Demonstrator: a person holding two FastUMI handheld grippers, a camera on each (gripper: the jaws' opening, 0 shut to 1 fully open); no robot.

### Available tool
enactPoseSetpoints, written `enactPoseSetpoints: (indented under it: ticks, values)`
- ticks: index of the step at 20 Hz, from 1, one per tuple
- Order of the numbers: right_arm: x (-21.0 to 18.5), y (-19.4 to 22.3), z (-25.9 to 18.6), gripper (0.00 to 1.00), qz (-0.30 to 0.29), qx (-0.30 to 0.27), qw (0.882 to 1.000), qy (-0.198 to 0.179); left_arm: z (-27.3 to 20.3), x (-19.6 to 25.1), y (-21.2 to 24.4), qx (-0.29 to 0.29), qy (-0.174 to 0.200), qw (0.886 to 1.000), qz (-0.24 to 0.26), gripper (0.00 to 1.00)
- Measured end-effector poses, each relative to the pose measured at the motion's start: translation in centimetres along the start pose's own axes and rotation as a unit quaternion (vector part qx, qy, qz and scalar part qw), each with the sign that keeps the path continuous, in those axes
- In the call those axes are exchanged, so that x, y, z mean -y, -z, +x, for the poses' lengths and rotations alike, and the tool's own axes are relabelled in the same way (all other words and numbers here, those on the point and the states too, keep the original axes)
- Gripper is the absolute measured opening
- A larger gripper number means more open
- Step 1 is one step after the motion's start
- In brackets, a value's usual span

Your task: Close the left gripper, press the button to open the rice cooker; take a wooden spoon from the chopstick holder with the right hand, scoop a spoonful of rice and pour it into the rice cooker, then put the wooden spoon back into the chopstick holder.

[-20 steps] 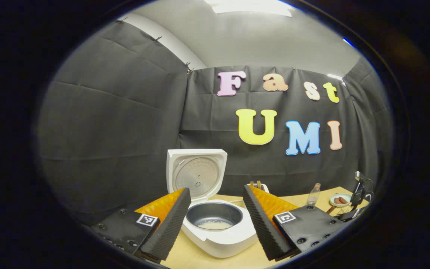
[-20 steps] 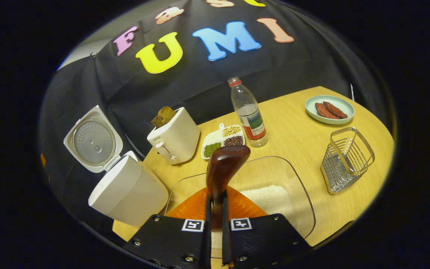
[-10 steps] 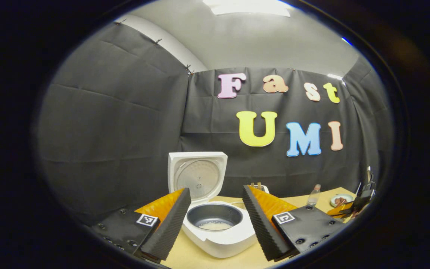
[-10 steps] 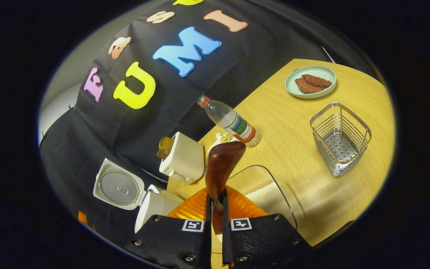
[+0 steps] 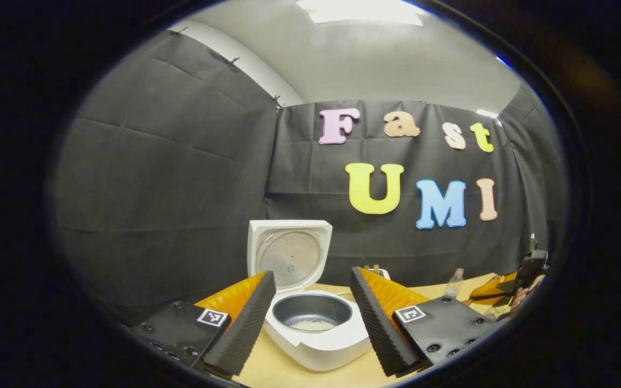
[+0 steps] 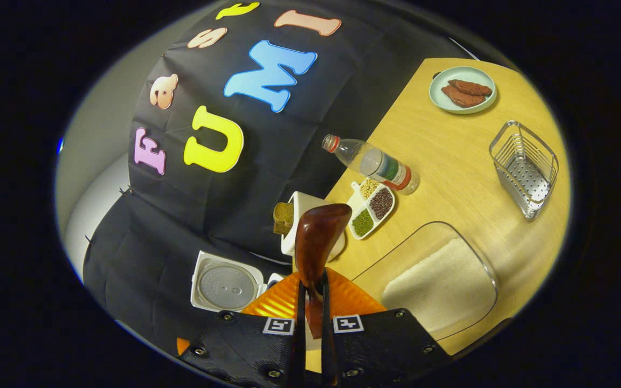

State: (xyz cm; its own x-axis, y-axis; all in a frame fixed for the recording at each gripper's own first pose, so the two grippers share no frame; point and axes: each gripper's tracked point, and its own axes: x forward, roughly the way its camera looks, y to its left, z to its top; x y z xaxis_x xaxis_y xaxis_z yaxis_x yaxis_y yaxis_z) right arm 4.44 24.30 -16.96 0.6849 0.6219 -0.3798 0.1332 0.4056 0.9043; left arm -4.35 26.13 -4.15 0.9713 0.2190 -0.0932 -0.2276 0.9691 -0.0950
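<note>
The white rice cooker (image 5: 316, 337) stands with its lid (image 5: 289, 252) up, and a little rice lies at the bottom of its grey pot (image 5: 311, 311). My left gripper (image 5: 310, 276) is open, one finger on each side of the pot and not touching it. My right gripper (image 6: 310, 293) is shut on the handle of the dark wooden spoon (image 6: 318, 240), whose bowl points forward above the table; no rice shows on the side I see. The clear tub of rice (image 6: 440, 283) lies just right of the spoon. The wire chopstick holder (image 6: 526, 167) stands at the far right. The cooker's lid (image 6: 227, 288) sits low left.
On the wooden table (image 6: 450, 145) stand a white toaster (image 6: 305, 218) with bread, a divided dish of beans (image 6: 372, 207), a water bottle (image 6: 372, 161) and a plate of meat (image 6: 462, 89). The right gripper (image 5: 521, 272) appears at the table's far right in the left gripper view.
The right gripper has rolled and pulled back with the spoon, so the rice tub has slid to its right and the cooker has dropped low left. The left gripper has barely moved.
</note>
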Motion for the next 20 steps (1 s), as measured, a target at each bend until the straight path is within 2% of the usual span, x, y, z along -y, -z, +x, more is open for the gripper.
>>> enactPoseSetpoints:
  ticks: [3,9,15,20]
  values:
    - [-2.8,0.5,0.5,0.12,0.019,-0.010,0.999,-0.030,-0.4,-1.3,0.2,0.000,-0.013,1.000,-0.006,0.96]
    - [-7.3,2.4,2.6,0.12,0.000,-0.026,0.998,-0.062,-1.7,-4.2,1.2,-0.012,-0.039,0.999,-0.005,0.96]
    - [-10.7,4.9,5.6,0.12,-0.024,-0.044,0.995,-0.081,-2.6,-7.1,2.1,-0.018,-0.064,0.998,-0.009,0.95]
    - [-12.8,6.5,8.9,0.12,-0.074,-0.051,0.992,-0.087,-3.2,-9.2,2.8,-0.023,-0.084,0.996,-0.008,0.96]
